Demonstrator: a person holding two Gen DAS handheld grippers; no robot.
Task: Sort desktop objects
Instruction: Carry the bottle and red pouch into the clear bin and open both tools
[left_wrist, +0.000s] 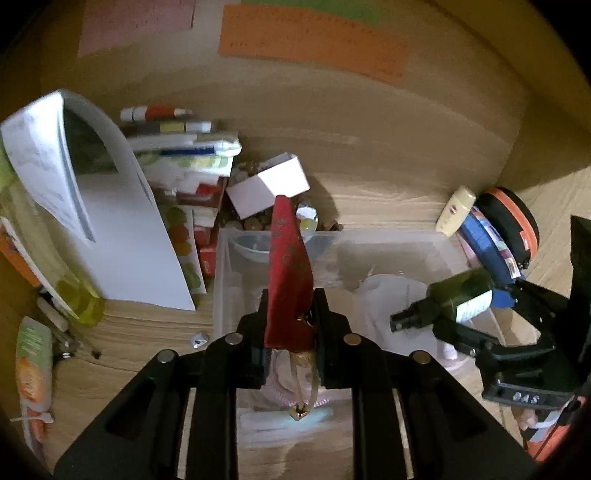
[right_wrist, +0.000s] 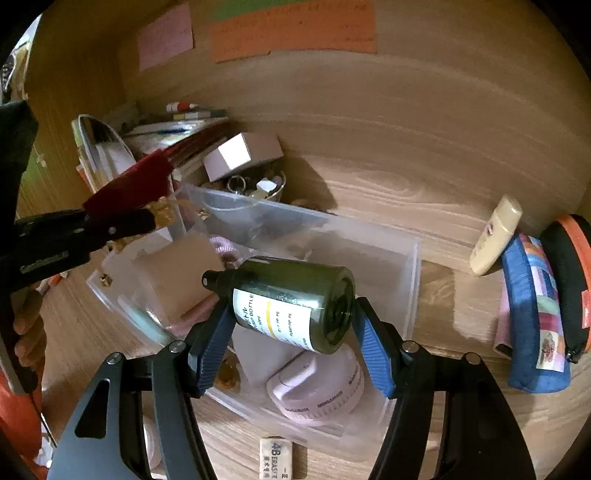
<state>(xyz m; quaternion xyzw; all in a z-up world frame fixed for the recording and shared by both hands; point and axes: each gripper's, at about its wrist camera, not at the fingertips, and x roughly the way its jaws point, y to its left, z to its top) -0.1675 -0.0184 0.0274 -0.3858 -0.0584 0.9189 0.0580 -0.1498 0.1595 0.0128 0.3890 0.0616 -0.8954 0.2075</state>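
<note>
Right gripper pinches the smooth, likely slippery green bottle mid-frame across its body, while left gripper clamps a limp red pouch over the clear bin.

1. The left gripper hung above the clear bin, its black jaws pressed together on a red pouch that stuck up between them.
2. The right gripper hovered over the same clear bin, toward its right side, its blue-padded fingers clamping a dark green spray bottle held sideways, nozzle pointing left.
</note>
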